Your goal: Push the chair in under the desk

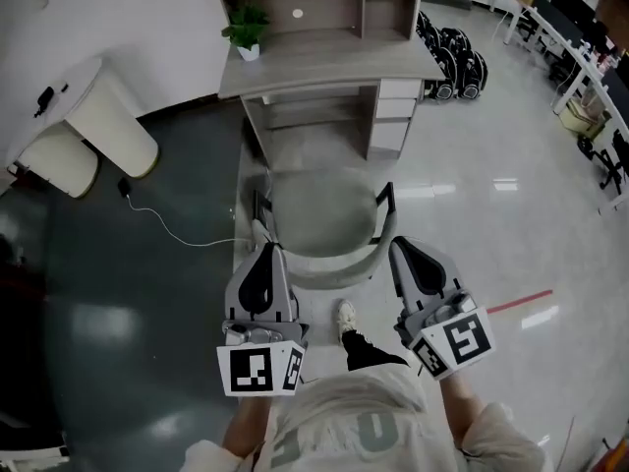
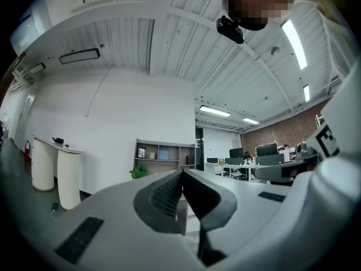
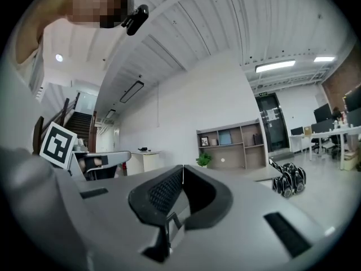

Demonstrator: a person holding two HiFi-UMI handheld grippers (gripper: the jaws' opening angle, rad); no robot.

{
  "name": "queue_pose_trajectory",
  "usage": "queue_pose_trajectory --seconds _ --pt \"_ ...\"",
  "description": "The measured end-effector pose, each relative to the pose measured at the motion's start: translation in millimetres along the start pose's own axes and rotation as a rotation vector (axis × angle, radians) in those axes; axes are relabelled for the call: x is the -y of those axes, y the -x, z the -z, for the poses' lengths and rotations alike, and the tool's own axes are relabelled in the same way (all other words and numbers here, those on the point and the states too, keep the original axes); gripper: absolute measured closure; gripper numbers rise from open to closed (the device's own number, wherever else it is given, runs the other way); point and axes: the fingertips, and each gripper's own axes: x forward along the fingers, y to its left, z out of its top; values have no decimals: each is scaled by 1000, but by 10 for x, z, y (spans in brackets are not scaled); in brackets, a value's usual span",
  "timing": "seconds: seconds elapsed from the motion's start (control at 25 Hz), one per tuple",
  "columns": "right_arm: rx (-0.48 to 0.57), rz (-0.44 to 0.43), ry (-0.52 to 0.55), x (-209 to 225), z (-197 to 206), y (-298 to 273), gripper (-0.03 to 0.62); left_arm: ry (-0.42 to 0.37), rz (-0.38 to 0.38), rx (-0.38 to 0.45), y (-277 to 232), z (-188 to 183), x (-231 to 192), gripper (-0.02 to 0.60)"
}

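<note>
A grey chair (image 1: 319, 214) with black armrests stands in front of the light wood desk (image 1: 324, 62), its seat partly out from under the desk top. Its curved back (image 1: 329, 266) faces me. My left gripper (image 1: 267, 251) is shut and empty, its tips at the left end of the chair back. At the right end of the back is my right gripper (image 1: 397, 245), shut and empty too. The left gripper view shows the shut left gripper (image 2: 181, 174) aimed at the desk's shelf unit (image 2: 163, 151). In the right gripper view the shut right gripper (image 3: 183, 167) points the same way.
A potted plant (image 1: 246, 32) sits on the desk, and a drawer unit (image 1: 396, 116) is under its right side. A white rounded counter (image 1: 93, 126) and a floor cable (image 1: 167, 226) are at left. Black bags (image 1: 452, 57) and office desks (image 1: 580, 57) lie to the right. My foot (image 1: 346, 315) is behind the chair.
</note>
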Motion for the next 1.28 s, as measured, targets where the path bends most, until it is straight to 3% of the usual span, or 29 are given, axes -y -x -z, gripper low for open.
queue_pose_trajectory --seconds 0.2,0.44,0.6,1.0,1.28 --pt "22 -14 -39 504 -153 -520 576 -30 -44 34 -650 -263 -136 568" --pt "65 -53 -146 641 -188 -932 576 -20 -58 14 -1051 -205 -257 568" --pt "36 -124 -103 534 -221 -1109 576 -7 -22 18 -1270 -208 -258 568" --pt "59 -85 -32 565 -283 -1440 574 24 -2 53 -1541 -211 -494 568" --pt "26 -145 -1 429 -168 -1689 573 23 3 27 -1596 -115 -688 566"
